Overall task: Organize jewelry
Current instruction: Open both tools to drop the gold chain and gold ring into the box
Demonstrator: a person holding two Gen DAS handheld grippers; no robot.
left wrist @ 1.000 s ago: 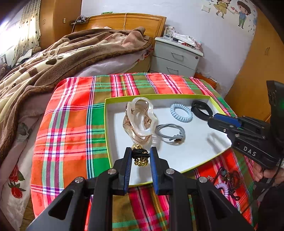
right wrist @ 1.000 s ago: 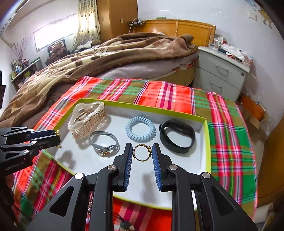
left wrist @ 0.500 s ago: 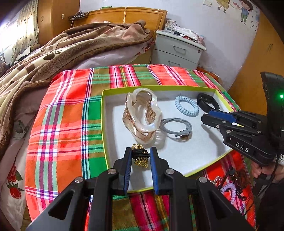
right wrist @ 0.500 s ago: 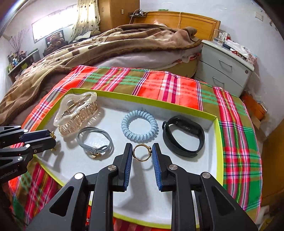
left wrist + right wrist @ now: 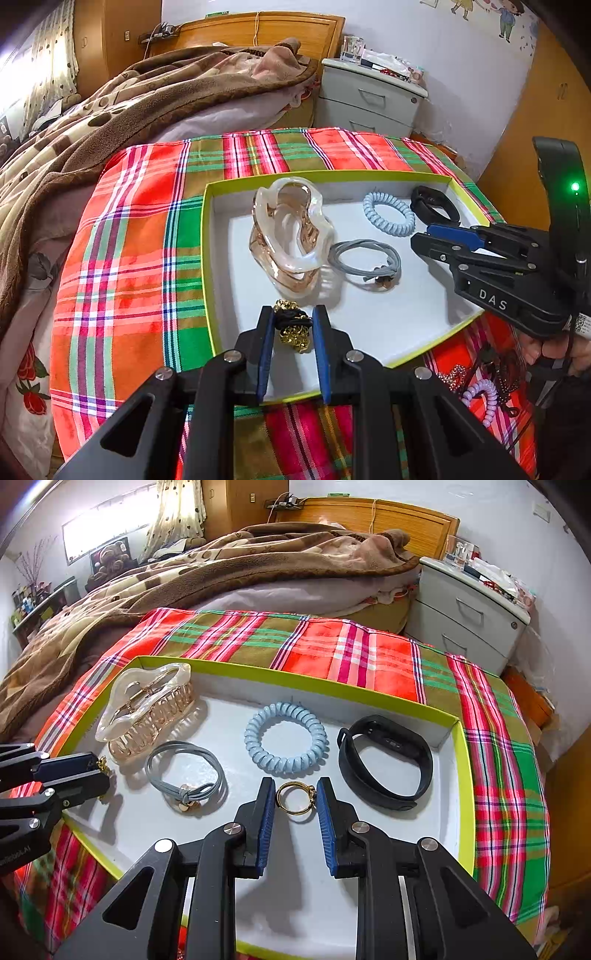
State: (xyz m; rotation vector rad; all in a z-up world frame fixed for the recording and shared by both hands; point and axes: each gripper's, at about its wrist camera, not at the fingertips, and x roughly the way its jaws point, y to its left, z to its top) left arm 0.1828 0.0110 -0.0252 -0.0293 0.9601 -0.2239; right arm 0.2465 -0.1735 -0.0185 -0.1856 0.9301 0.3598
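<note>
Bedroom, plaid cloth [image 5: 332, 653] on bed, green-rimmed tray [image 5: 463, 794] on it. Left hand-held gripper [image 5: 291, 326] clamped on gold-bead hair tie [image 5: 293, 332] at tray's near-left edge; right hand-held gripper [image 5: 295, 799] clamped on gold ring [image 5: 295, 797] mid-tray. Lower both to tray floor before releasing, clear of grey hair tie [image 5: 184, 771] & black band [image 5: 384, 760].

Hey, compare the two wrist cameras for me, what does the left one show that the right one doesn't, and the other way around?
Only the left wrist view shows the loose jewelry pile on the plaid cloth outside the tray, and the gold and black piece clamped in the left gripper. Only the right wrist view shows the gold ring pinched in the right gripper. Both share the green-rimmed tray holding the hair claw, gray hair tie, blue coil tie and black band.
</note>
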